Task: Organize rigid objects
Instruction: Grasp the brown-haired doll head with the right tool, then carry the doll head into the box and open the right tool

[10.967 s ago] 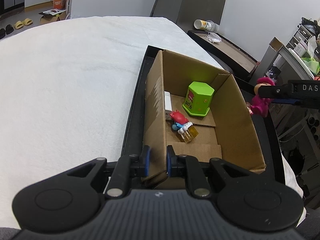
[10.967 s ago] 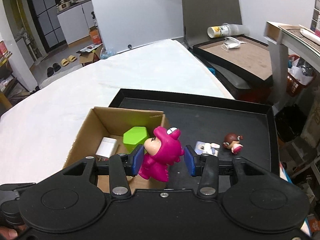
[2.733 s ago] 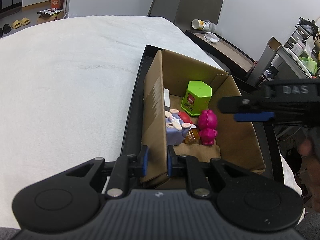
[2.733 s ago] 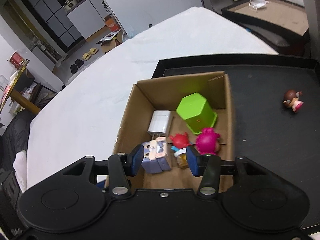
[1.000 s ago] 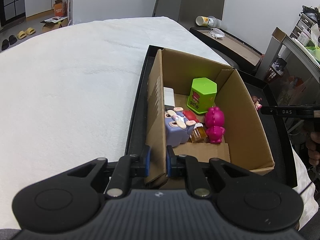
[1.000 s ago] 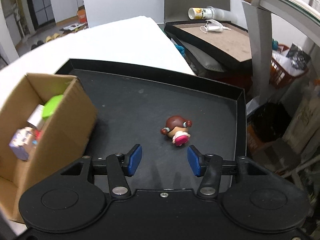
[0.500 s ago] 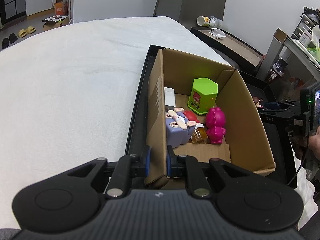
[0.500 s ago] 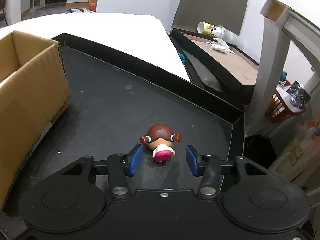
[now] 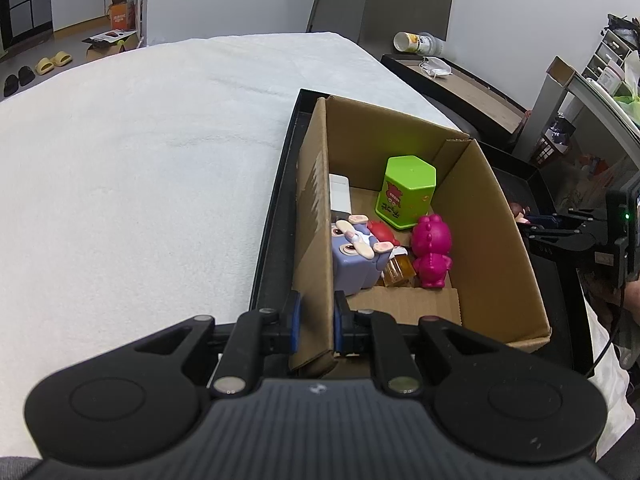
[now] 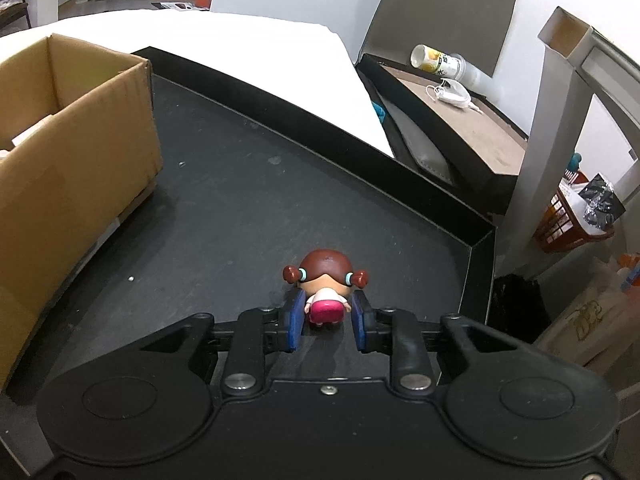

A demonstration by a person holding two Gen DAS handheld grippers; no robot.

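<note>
Doll: a small brown-haired doll (image 10: 325,290) with pigtails and a pink dress lies on the black tray (image 10: 248,216), near its right corner, head pointing away.
Right hand-held gripper (image 10: 326,322): its blue pads have just been closing and now press the doll's body from both sides, grasping it.
Box: the open cardboard box (image 9: 496,240) stands at the tray's left side, well apart from the doll; inside are a green hexagonal container (image 9: 405,192), a magenta figure (image 9: 433,250), a lilac block-shaped figure (image 9: 356,256), a red toy (image 9: 382,233), an amber piece (image 9: 398,272) and a white block (image 9: 340,196).
Left hand-held gripper (image 9: 314,322): clenched on the box's near left wall.
Surface: the tray rests on a white, softly textured bed (image 9: 140,168).
Room: pale walls; to the far right, a second shallow tray (image 10: 460,128) holding a tipped cup (image 10: 434,62) and a face mask (image 10: 450,92); slippers (image 9: 50,62) on the floor far left.
</note>
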